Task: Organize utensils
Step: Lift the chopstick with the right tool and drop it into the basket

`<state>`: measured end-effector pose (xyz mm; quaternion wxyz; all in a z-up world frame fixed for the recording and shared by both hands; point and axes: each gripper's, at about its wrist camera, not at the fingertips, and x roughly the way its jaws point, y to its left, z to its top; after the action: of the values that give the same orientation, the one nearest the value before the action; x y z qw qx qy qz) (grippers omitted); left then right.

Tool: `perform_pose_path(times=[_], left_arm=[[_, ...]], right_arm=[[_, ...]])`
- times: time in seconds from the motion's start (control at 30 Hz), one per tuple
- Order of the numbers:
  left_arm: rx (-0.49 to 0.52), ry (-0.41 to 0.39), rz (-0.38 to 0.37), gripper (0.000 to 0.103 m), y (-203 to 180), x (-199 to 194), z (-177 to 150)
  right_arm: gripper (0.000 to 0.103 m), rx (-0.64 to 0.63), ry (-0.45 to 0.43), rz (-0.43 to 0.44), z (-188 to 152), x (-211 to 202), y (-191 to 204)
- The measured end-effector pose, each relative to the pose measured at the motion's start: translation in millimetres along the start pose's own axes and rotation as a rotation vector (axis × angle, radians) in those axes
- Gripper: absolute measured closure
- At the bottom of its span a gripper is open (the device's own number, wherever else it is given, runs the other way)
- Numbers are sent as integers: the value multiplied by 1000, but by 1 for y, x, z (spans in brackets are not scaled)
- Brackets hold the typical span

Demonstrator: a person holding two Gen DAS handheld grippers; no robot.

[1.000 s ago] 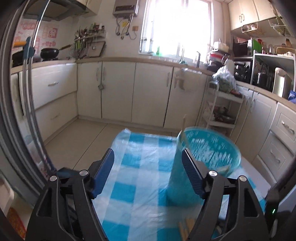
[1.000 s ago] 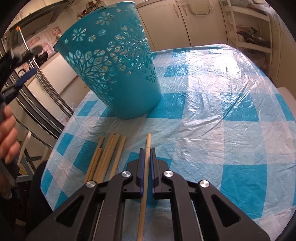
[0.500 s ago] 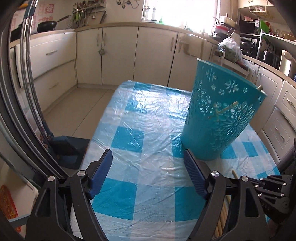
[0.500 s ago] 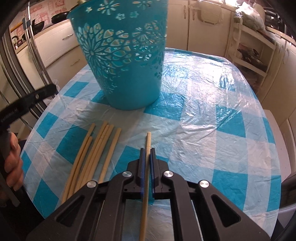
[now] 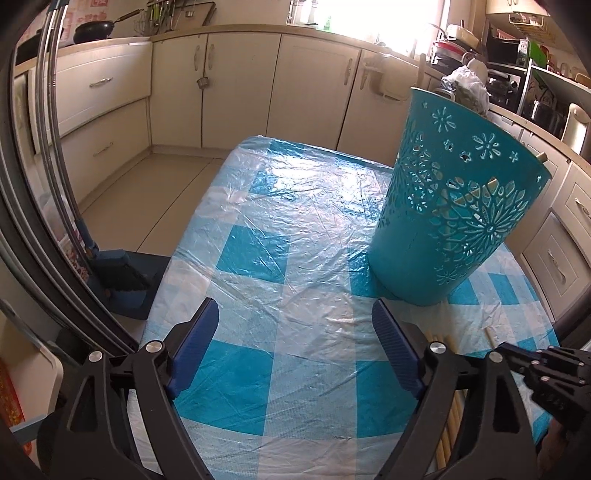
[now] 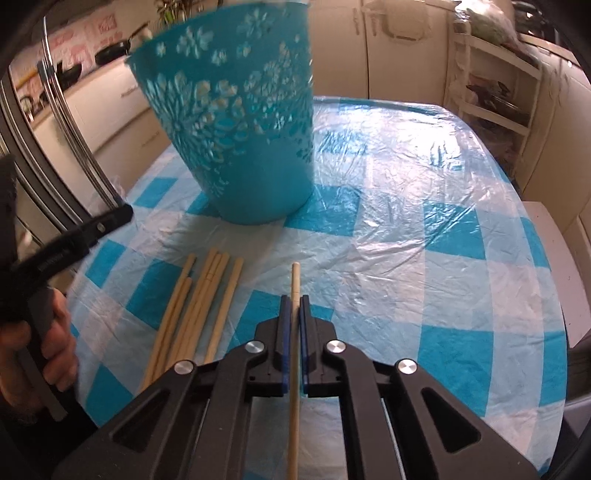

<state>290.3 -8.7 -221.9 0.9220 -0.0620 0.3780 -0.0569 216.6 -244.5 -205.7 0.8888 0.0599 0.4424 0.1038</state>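
Left gripper (image 5: 291, 347): jaws wide and opening, nothing between them, poised over bare checked cloth (image 5: 295, 229). Right gripper (image 6: 292, 325): jaws pressed together, pinching one wooden stick (image 6: 294, 280) lengthwise; the stick's tip projects ahead of the pads and its shaft runs back under the body.

Basket (image 6: 240, 129): one teal, perforated, standing on the cloth beyond the sticks, blurred in the right view. In the left view the basket (image 5: 454, 206) stands right of centre; pale sticks show through its cut-outs and at its rim, count uncertain.

Loose sticks (image 6: 199, 306): a bundle lying on the cloth just left of the right gripper, roughly parallel, near the basket's base. About five can be told apart; overlaps prevent an exact count.

Right view only: the full bundle, the pinched stick, and the hand (image 6: 40, 354) on the left gripper's handle at the left edge.

Left view only: the kitchen beyond the table, namely cabinets (image 5: 207, 85), a pan (image 5: 92, 31) on the counter, and a dustpan (image 5: 122, 280) on the floor. Here the bundle shows merely as stick ends behind the right finger, and the right gripper's body enters at lower right.
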Motion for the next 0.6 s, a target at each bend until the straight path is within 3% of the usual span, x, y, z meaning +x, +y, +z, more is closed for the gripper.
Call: perform_pose_path(times=[0.23,0.43,0.6], left_arm=[[-7,13,-3,21,1,3,0],[2,10,-1,21,-1,3,-2],[5,10,-2,21,-3,3,-2]], right_arm=[[98,90,-174,103,23,-60,-5],[98,92,-414,198,88,-116,9],[98,97,-568,213,147,-130,20]])
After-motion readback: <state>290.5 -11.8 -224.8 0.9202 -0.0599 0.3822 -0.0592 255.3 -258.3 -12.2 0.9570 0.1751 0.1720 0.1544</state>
